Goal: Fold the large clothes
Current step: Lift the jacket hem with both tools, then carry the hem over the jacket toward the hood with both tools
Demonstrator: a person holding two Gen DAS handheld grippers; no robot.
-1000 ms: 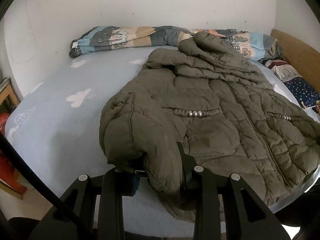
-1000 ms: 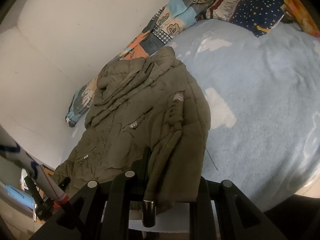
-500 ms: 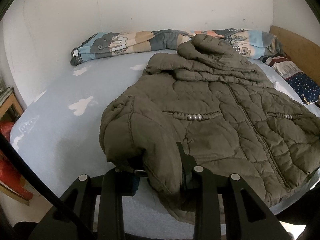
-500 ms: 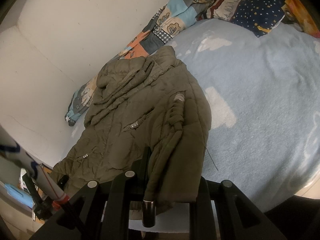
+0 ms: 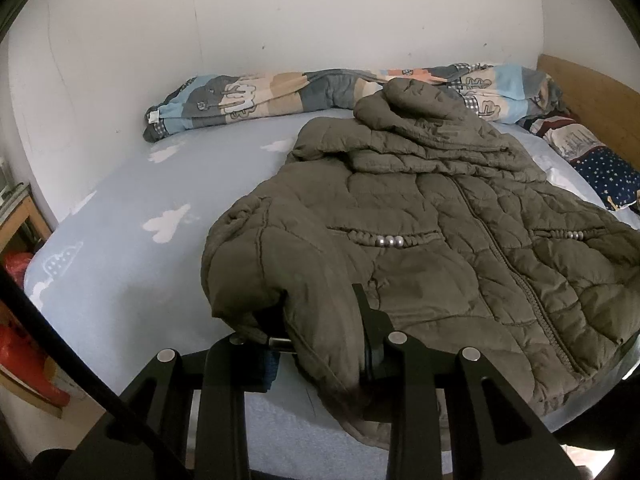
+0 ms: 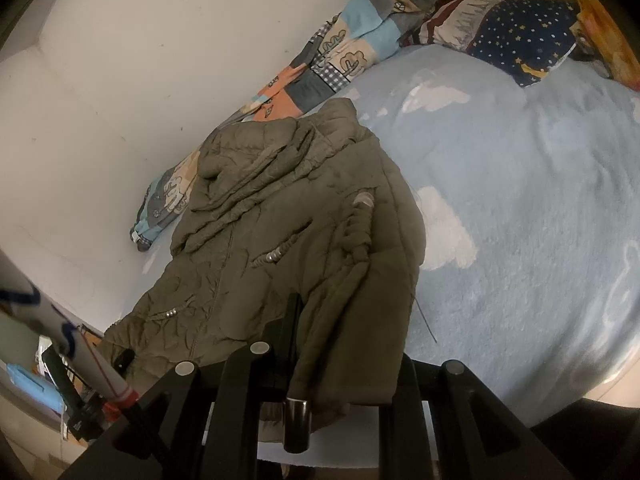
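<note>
An olive quilted hooded jacket (image 5: 440, 216) lies front-up on the light blue bed sheet (image 5: 120, 248), hood toward the wall. My left gripper (image 5: 320, 340) is shut on the jacket's near left sleeve and hem, which drape over its fingers. In the right wrist view the jacket (image 6: 280, 220) lies at centre-left. My right gripper (image 6: 336, 360) is shut on the jacket's right sleeve, which hangs down between the fingers at the bed's near edge.
A rolled patchwork quilt (image 5: 280, 96) lies along the white wall. A star-print pillow (image 6: 520, 36) and wooden headboard (image 5: 592, 92) are at the bed's right end. A wooden shelf and red item (image 5: 16, 344) stand left of the bed.
Both grippers keep their hold on the jacket. The left view has pulled back and lifted slightly, so the jacket looks farther away; the right view is nearly unchanged.
</note>
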